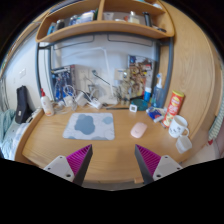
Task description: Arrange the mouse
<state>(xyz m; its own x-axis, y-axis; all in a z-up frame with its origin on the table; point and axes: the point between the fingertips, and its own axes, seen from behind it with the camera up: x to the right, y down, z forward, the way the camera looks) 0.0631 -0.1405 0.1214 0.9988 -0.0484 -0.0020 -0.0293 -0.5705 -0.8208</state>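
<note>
Gripper (112, 160) fingers spread, holding nothing. Far beyond them a pink mouse (138, 129) lies right of the grey mat (88, 125); shelf clutter behind is indistinct.

The clutter (100, 90) behind the desk is too small to identify.

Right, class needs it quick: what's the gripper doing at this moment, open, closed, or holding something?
Gripper: jaws open, holding nothing; the pink mouse lies on the desk beyond them.

Claw (111, 160) open above desk (110, 145), pink mouse (138, 129) beyond, beside grey mousepad (89, 125)
</note>
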